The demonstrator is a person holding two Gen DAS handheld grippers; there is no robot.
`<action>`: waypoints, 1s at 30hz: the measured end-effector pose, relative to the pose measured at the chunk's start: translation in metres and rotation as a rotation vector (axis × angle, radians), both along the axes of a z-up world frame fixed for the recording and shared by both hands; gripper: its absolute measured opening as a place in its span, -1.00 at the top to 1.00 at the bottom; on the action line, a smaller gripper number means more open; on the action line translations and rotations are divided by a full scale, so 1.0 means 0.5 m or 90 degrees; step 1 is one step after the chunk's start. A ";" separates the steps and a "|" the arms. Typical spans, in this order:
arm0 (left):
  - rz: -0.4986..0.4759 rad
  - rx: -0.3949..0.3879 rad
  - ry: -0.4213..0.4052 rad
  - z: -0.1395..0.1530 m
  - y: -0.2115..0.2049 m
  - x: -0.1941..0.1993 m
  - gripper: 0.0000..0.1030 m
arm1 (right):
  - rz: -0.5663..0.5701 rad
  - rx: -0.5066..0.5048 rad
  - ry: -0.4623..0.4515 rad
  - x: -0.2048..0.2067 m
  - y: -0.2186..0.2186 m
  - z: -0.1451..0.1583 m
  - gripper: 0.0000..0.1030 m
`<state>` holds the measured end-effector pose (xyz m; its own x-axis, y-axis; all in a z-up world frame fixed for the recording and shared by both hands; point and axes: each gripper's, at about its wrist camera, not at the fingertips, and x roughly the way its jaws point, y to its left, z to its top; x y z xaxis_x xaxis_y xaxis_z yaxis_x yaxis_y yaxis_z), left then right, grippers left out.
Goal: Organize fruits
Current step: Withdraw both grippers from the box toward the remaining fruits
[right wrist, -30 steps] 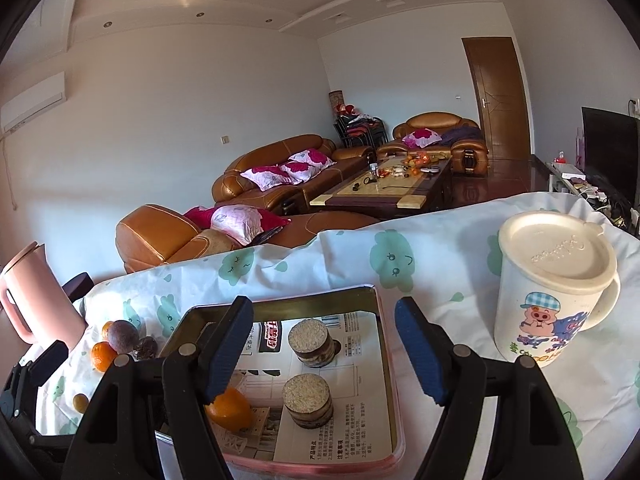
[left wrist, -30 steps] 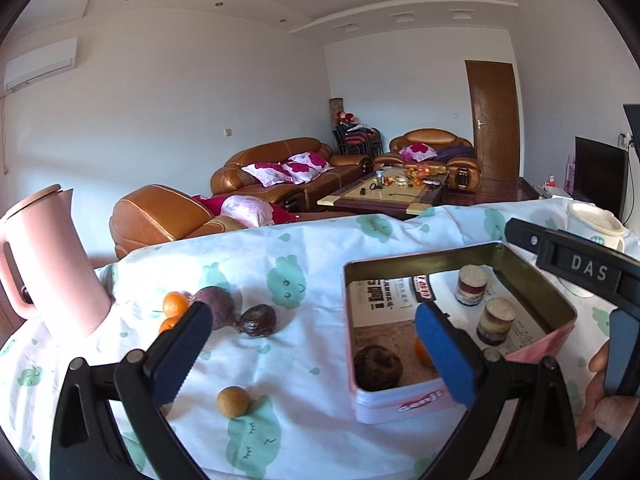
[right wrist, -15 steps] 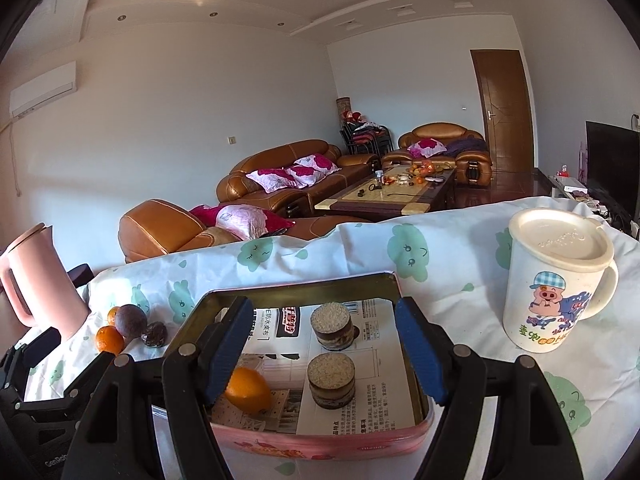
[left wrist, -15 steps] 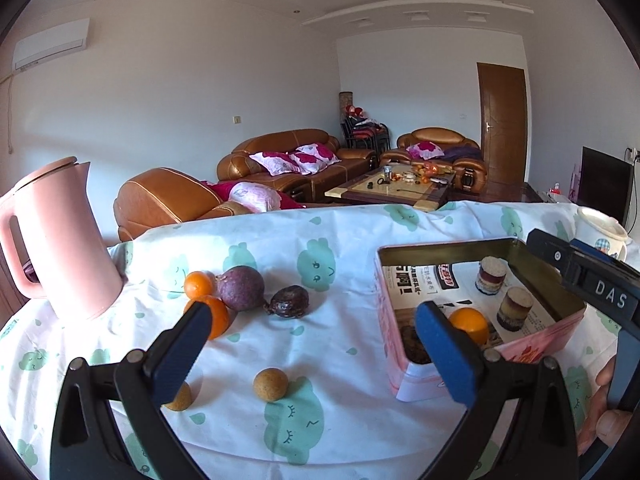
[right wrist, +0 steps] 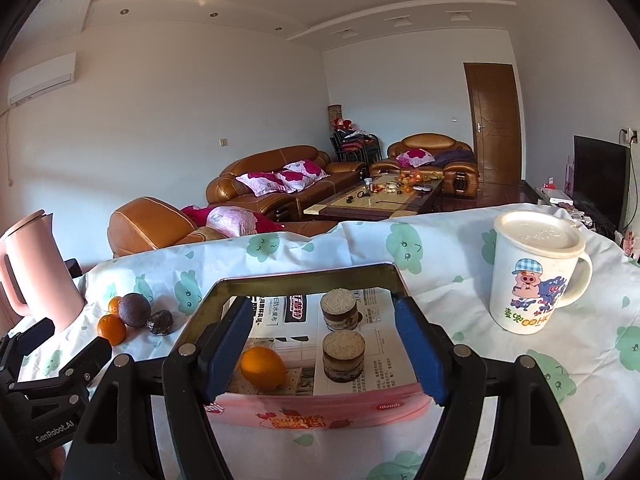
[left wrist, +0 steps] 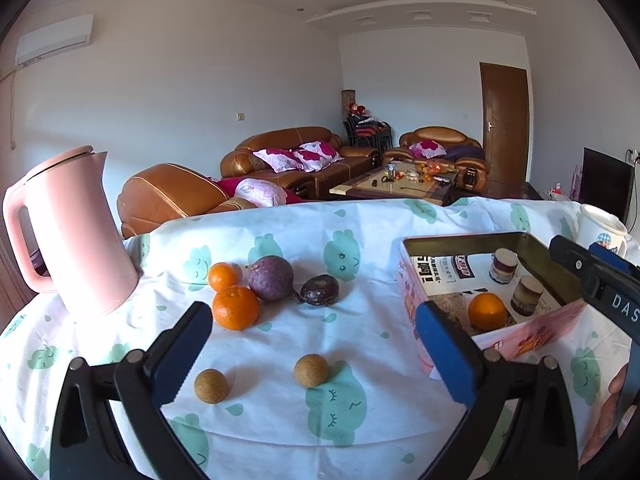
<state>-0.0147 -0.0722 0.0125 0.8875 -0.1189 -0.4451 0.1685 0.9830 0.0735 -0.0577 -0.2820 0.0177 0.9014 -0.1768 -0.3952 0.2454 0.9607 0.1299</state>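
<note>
Both views had drawn back from the tin, exposing more loose fruit, so sorting seemed barely begun. From the left: a pink kettle (left wrist: 76, 236); two oranges (left wrist: 235, 307), two purple passion fruits (left wrist: 270, 283) and two small brown round fruits (left wrist: 311, 370) lay on the surface (left wrist: 280, 420). The left tongs (left wrist: 312, 352) stood wide, empty. The tin (right wrist: 320, 410) held one orange (right wrist: 263, 368) and two small jars (right wrist: 343, 356). The right tongs (right wrist: 322, 348) stood wide, empty. One lidded mug (right wrist: 534, 276) stood rightmost.

My left tongs (left wrist: 312, 344) and right tongs (right wrist: 324, 344) both gape empty, angled gently downward, side by side.
</note>
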 end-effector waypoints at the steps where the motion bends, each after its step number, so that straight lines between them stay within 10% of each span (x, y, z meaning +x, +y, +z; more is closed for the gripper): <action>1: 0.001 -0.001 0.001 0.000 0.006 0.001 -1.00 | -0.003 0.003 0.003 -0.001 0.003 0.000 -0.45; 17: 0.047 -0.021 0.053 -0.015 0.156 0.055 -1.00 | 0.015 0.018 0.026 0.023 0.115 -0.007 -0.45; 30: 0.109 -0.034 0.129 -0.024 0.328 0.118 -0.89 | 0.173 -0.032 0.110 0.092 0.300 -0.031 -0.45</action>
<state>0.0445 0.0917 0.0006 0.7905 -0.0026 -0.6125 0.0055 1.0000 0.0030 -0.0118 -0.1320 0.0024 0.8390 0.0380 -0.5427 -0.0064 0.9982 0.0599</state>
